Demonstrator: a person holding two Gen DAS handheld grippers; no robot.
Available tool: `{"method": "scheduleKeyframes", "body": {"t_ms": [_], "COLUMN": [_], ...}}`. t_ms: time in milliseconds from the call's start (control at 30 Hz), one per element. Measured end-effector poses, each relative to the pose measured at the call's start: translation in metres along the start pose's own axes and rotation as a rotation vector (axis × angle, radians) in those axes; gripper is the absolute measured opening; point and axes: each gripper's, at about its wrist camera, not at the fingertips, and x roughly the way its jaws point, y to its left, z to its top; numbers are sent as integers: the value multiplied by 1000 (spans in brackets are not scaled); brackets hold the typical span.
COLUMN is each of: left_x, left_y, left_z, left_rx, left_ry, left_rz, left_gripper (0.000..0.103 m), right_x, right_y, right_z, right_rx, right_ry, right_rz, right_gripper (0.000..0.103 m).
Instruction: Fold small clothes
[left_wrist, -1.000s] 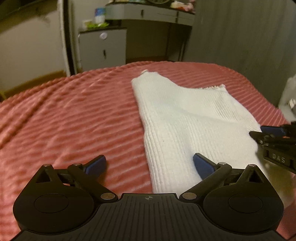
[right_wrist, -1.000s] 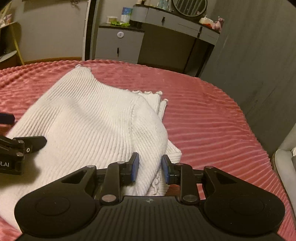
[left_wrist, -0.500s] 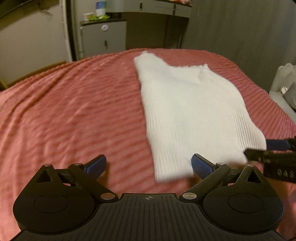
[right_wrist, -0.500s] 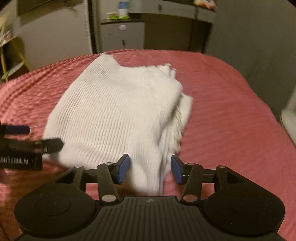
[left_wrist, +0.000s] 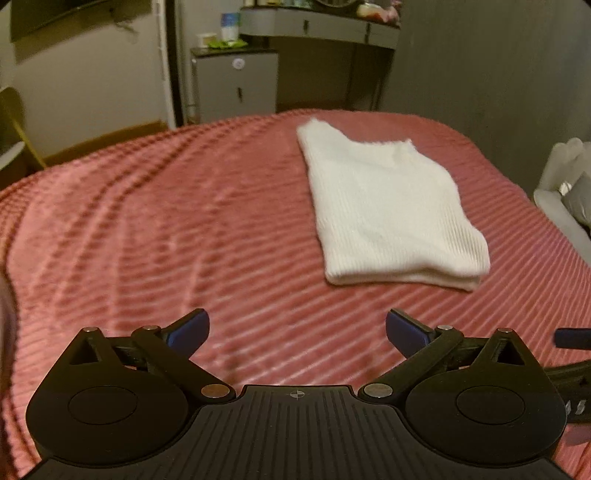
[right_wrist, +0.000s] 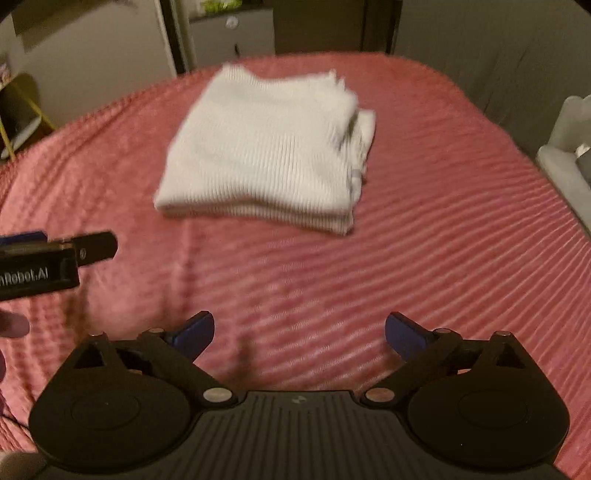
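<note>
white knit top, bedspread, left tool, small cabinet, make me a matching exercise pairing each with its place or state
Column one:
1. white knit top
2. bedspread
3. left tool
4. small cabinet

Column two:
A. stands past the far edge of the bed, against the wall
B. pink and ribbed, lying under the garment
C. open and holding nothing, short of the garment
D. folded into a stack, lying flat

Right pairs: 1-D, 2-B, 3-C, 4-A
</note>
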Motion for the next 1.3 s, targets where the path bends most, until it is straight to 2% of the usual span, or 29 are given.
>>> {"method": "scheduleKeyframes", "body": {"t_ms": [67,167,233,367,533,1300], "left_x": [-7,-11,-15,-19,-20,-12], "left_y": [3,8,8,5,9,9], "left_z": [3,7,8,10,12,10], "left_rx": [-14,-41,-34,13,-8,-11], "left_ry": [8,36,44,31,24,31], "left_rz": [15,25,31,100,48,77], "left_gripper": [103,103,103,103,103,103], "right_x": [-9,-14,-17,-22,-29,-34], "right_y": [4,7,7,18,20,23], "right_z": [7,19,24,32,36,39], "right_rx": [28,56,69,15,14,-20], "right_ry": [-1,33,25,6,-9,-69], "right_rz": [-30,-19,-17,-63,-64,-74], "right_gripper": [99,99,99,99,99,99]}}
